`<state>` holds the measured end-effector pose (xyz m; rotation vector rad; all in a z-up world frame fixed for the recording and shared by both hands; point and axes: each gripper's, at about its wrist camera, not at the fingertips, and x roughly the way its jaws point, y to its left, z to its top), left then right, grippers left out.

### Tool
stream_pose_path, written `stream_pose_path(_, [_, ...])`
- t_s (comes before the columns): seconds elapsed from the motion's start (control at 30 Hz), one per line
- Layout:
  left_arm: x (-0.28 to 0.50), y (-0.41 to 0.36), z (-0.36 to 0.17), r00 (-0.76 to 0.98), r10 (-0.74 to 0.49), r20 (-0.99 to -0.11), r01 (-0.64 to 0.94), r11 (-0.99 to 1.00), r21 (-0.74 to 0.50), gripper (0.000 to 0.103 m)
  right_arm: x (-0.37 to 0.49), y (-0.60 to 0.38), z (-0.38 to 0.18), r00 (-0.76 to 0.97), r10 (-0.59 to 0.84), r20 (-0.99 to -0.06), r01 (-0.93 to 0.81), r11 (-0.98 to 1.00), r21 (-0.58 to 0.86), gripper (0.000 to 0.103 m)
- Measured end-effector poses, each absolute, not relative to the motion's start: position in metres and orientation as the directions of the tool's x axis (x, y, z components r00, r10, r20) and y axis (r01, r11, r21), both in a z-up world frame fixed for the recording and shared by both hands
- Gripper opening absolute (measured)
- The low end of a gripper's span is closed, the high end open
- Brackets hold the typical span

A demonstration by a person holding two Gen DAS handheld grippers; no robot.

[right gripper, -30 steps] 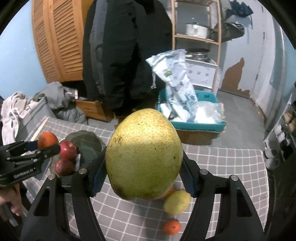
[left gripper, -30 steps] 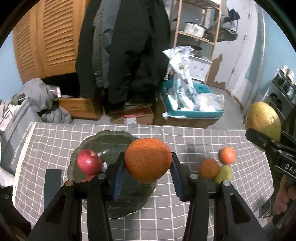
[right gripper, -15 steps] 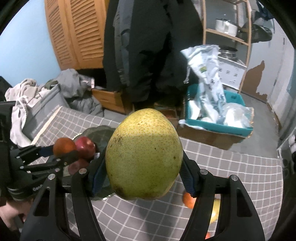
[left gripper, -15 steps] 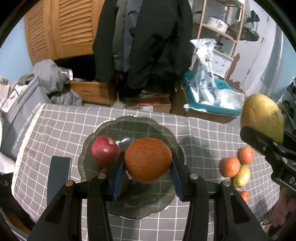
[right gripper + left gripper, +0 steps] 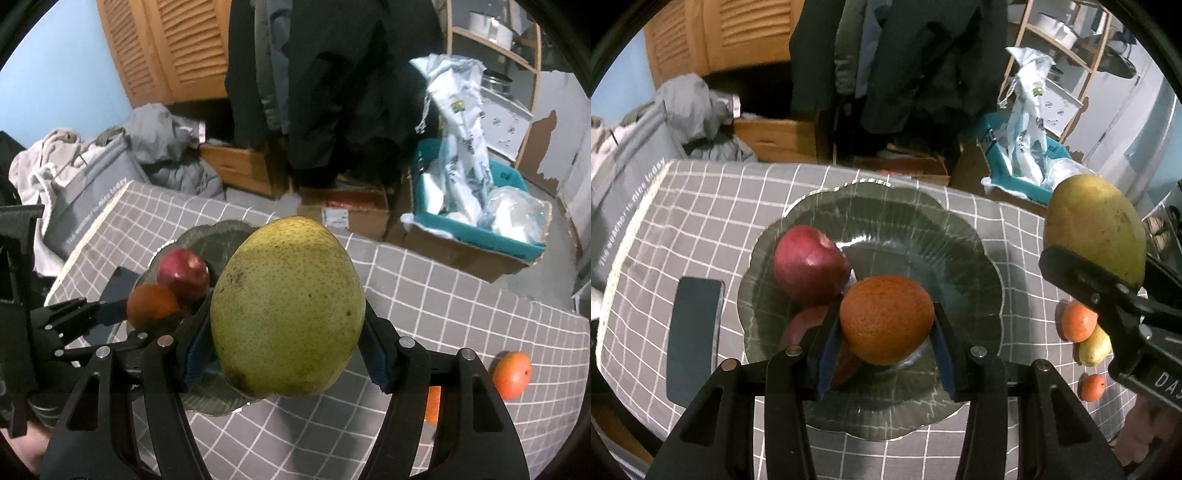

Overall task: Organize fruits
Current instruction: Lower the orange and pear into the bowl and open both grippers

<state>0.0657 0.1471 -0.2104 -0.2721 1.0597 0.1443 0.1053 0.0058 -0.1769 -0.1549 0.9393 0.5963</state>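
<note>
The left gripper [image 5: 886,325], at lower centre of its own view, has its blue pads pressed on either side of an orange [image 5: 886,319] — a nearly round fruit with no clear long axis, held over the near part of the dark scalloped glass plate [image 5: 971,258]. Whether the orange touches the plate cannot be told. Up and to the left of it on the plate lies a red apple [image 5: 809,264], stem dimple turned toward the upper right; a second reddish fruit [image 5: 805,326] is mostly hidden behind the left pad. The right gripper [image 5: 286,332] clamps a large yellow-green mango [image 5: 286,306], long axis running up the frame, narrower end uppermost, its lower end cut off behind the jaws. At right of the left view, on the grey checked tablecloth [image 5: 701,206], sit small orange fruits [image 5: 1078,320] and a yellowish one [image 5: 1094,349], partly covered by the right gripper. A dark flat slab [image 5: 694,336] lies left of the plate.
</note>
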Motion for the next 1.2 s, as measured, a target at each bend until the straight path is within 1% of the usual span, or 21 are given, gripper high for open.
stream_pose_path(0.27, [0.067,0.154,-0.225,0.440,-0.041,-0.897,-0.262,0.950,-0.172,0.048,0.113,0.015,-0.193,0.403,0.411,-0.818,-0.541,0.828,0.149,0.069])
stream_pose_path(0.3, [0.067,0.154,-0.226,0.437,-0.044,-0.898,-0.258,0.951,-0.172,0.050,0.114,0.015,-0.195,0.399,0.412,-0.819,-0.539,0.828,0.154,0.069])
stream_pose_path(0.37, [0.066,0.157,-0.225,0.447,-0.042,-0.893,-0.257,0.951,-0.174,0.064,0.116,0.017,-0.198,0.394,0.410,-0.823,-0.534,0.830,0.159,0.069])
stream_pose_path(0.43, [0.064,0.158,-0.220,0.463,-0.041,-0.885,-0.255,0.951,-0.177,0.067,0.118,0.018,-0.200,0.389,0.410,-0.825,-0.531,0.832,0.163,0.069])
stream_pose_path(0.57, [0.061,0.164,-0.215,0.473,-0.037,-0.880,-0.261,0.949,-0.180,0.070,0.120,0.024,-0.205,0.376,0.410,-0.831,-0.533,0.829,0.168,0.069])
stream_pose_path(0.93, [0.046,0.198,-0.217,0.460,0.040,-0.887,-0.350,0.926,-0.139,0.070,0.121,0.047,-0.231,0.329,0.382,-0.864,-0.559,0.816,0.148,0.069])
stream_pose_path(1.03, [0.041,0.204,-0.218,0.457,0.060,-0.888,-0.366,0.922,-0.126,0.074,0.120,0.056,-0.241,0.310,0.371,-0.876,-0.573,0.808,0.139,0.069])
stream_pose_path(1.2, [0.036,0.212,-0.220,0.449,0.062,-0.891,-0.382,0.915,-0.128,0.075,0.119,0.064,-0.254,0.283,0.356,-0.891,-0.585,0.800,0.135,0.069])
